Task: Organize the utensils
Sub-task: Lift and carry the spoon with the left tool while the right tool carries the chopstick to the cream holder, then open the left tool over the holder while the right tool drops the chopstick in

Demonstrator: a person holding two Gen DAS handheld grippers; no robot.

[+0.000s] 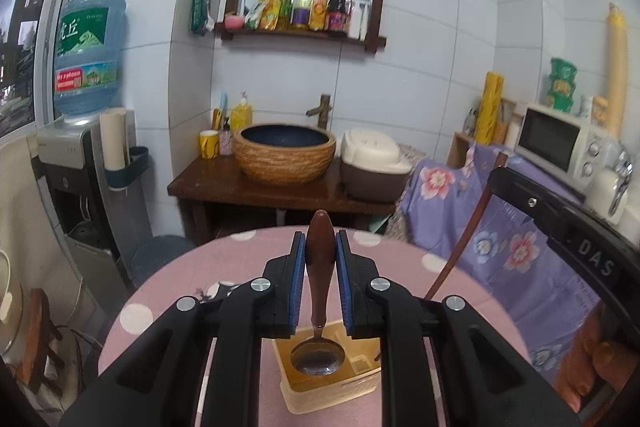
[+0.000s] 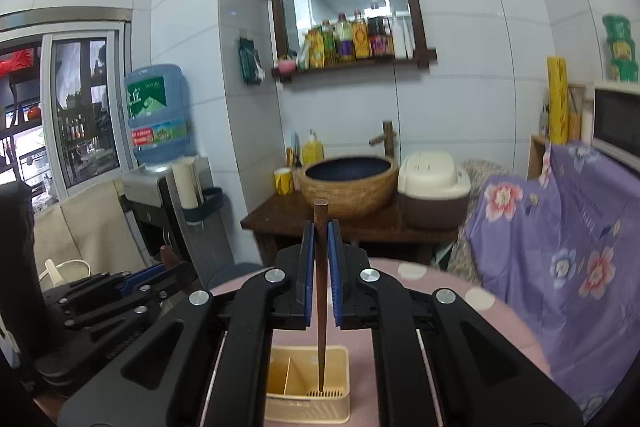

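My left gripper (image 1: 320, 247) clamps the spoon (image 1: 319, 347), my right gripper (image 2: 319, 239) the chopstick (image 2: 320, 307), both above the holder (image 2: 308, 387) inside its rim.

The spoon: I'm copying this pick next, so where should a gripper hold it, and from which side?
Grip the spoon on its thick wooden handle, pads on its two sides, as the left gripper does; the bowl hangs below, free to lower into the utensil holder.

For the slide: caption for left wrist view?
Left claw holds wooden-handled spoon above beige utensil caddy.
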